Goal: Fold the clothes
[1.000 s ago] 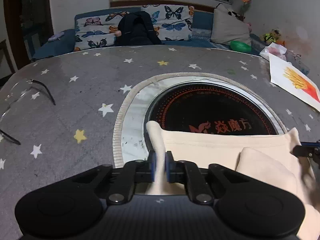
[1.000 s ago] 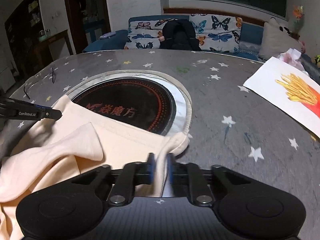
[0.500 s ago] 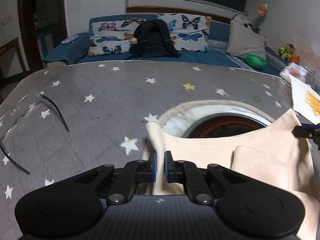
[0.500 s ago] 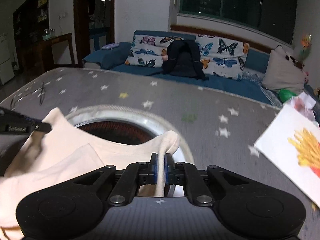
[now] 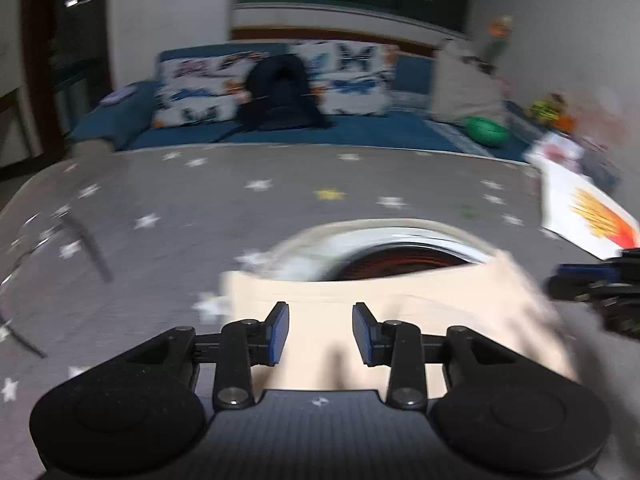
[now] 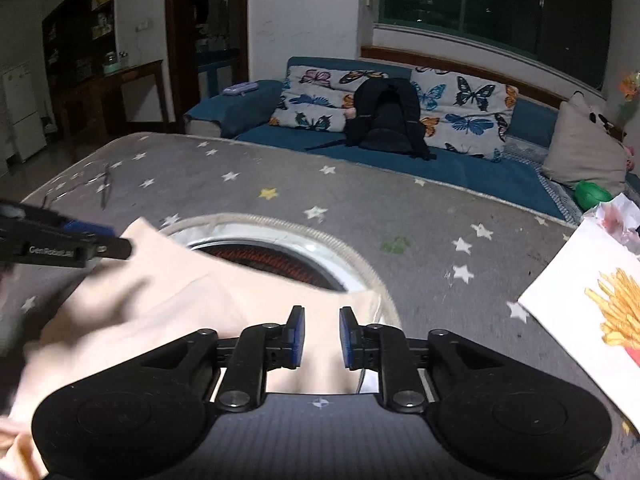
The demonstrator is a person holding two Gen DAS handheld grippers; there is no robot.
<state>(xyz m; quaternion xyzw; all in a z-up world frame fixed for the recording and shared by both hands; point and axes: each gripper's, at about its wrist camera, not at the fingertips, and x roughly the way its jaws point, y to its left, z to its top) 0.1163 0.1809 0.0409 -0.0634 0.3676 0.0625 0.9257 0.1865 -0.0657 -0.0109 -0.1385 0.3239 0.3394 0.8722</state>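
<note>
Left wrist view, blurred: the left gripper (image 5: 320, 332) has its jaws spread, with nothing between the blue pads (image 5: 279, 333). Under and just ahead of them lies the cream garment (image 5: 400, 320), folded over itself, on the grey star-printed cloth (image 5: 200, 208) that covers the desk. The garment's far edge runs across the round dark hotplate (image 5: 404, 260) set in a pale ring in the middle of the desk. At the right edge of this view the right gripper's tip (image 5: 592, 280) shows, close to the garment's right end. A pair of glasses (image 5: 86, 240) lies toward the desk's left edge, and a sheet printed with French fries (image 5: 588, 216) toward its right edge. Beyond the far edge stands a blue sofa (image 5: 360, 132) with a black backpack (image 5: 284, 96).

Right wrist view, sharper: the right gripper (image 6: 322, 338) also has its jaws apart, empty, above the garment's right corner (image 6: 352, 304). The garment (image 6: 160, 320) spreads to the left, its far edge lying over the hotplate (image 6: 276, 262). The left gripper's tip (image 6: 60, 240) reaches in from the left above the cloth's upper left corner. The fries sheet (image 6: 592, 320) lies at the desk's right edge; the glasses (image 6: 102, 184) sit near the far left corner.
</note>
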